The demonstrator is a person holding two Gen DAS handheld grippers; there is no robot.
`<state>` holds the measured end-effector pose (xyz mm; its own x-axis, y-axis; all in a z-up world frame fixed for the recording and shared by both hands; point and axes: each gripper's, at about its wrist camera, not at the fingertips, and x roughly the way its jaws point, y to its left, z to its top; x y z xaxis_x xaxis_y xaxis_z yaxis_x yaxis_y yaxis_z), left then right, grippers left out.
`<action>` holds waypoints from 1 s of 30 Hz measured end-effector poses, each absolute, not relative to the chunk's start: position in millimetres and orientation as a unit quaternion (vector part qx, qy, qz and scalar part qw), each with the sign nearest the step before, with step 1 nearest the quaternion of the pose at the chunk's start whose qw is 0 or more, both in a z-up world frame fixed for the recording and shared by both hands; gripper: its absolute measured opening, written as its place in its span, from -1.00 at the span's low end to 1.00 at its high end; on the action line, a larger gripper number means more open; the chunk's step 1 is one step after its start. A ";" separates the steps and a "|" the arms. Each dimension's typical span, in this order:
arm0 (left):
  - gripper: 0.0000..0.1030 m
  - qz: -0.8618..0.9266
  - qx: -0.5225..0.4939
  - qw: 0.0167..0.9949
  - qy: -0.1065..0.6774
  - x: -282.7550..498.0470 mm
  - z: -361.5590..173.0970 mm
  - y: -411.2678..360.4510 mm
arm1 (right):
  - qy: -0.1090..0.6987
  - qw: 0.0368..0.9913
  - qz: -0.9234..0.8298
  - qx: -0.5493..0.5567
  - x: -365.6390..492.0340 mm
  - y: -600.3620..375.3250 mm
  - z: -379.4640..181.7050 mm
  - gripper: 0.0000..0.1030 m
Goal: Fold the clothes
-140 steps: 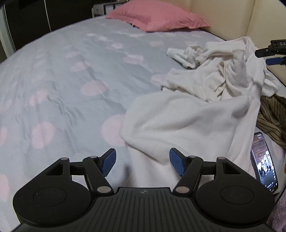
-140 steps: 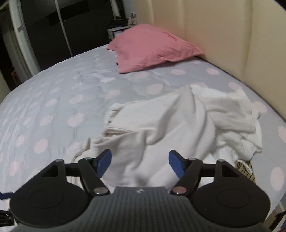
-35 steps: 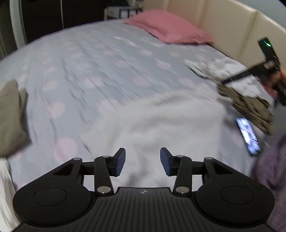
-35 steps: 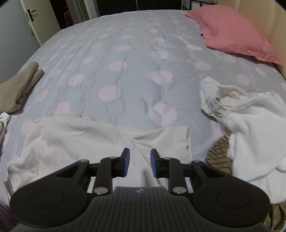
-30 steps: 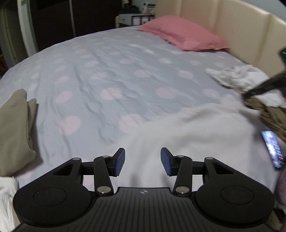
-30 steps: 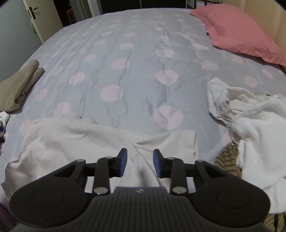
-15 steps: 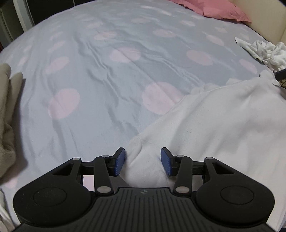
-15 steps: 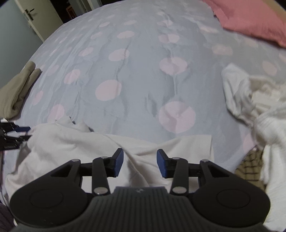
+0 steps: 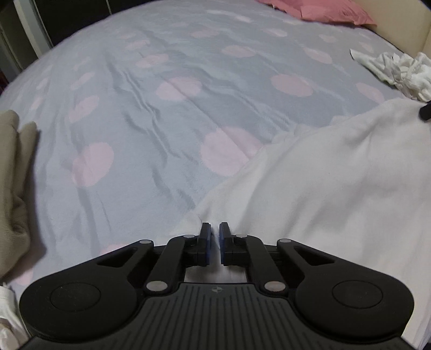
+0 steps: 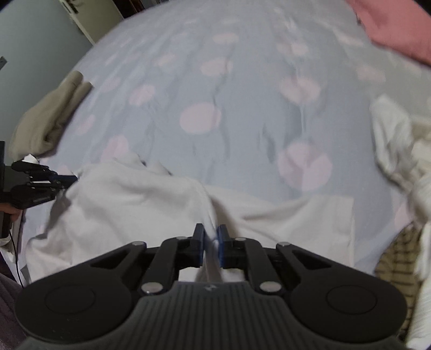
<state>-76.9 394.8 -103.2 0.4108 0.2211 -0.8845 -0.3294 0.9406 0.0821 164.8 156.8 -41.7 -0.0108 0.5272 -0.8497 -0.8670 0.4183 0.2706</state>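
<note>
The white fleece garment (image 9: pixel 336 188) lies spread on the bed (image 9: pixel 167 113), which wears a grey sheet with pale pink dots, and it covers the near edge of that bed. The left claw (image 9: pixel 212 237) has just been closing and now pinches a ridge of this white fabric at the garment's left edge, its blue pads (image 9: pixel 207 242) pressed on the cloth. The right claw (image 10: pixel 209 242) has just been closing as well; a fold of the same garment (image 10: pixel 129 204) rises between its pads, which squeeze it near the middle of the cloth. In the right wrist view, which is blurred, the left claw (image 10: pixel 67 178) shows at the far left of the garment, gripping its corner.

Left of the garment lies a folded beige cloth (image 9: pixel 12 172), also seen in the right view (image 10: pixel 48 118). Right of the garment sits a crumpled pile of white laundry (image 9: pixel 398 72), with a striped brown piece (image 10: pixel 398 258) just beside the garment's right edge. A pink pillow (image 9: pixel 328 10) rests at the far end of the bed, well apart from the garment.
</note>
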 end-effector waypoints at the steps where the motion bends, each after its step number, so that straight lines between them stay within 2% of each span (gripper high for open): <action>1: -0.94 0.171 -0.052 0.843 0.507 -77.9 -95.9 394.1 | 0.484 0.688 0.513 -0.170 163.6 154.0 -33.2 -0.78; 14: -0.95 0.288 -0.065 0.917 0.268 -140.9 49.5 371.0 | 0.325 0.784 0.508 -0.147 122.1 125.1 62.7 -0.79; 20: -0.95 0.285 -0.050 0.934 0.207 -173.2 109.7 341.8 | 0.241 0.830 0.490 -0.117 95.4 101.5 116.7 -0.80; 25: -0.95 0.275 -0.017 0.951 0.142 -198.0 176.1 305.8 | 0.164 0.854 0.483 -0.106 69.4 73.9 178.9 -0.81; 30: -0.95 0.254 0.020 0.965 0.064 -226.5 246.2 257.1 | 0.032 0.887 0.452 -0.088 27.6 35.2 260.7 -0.81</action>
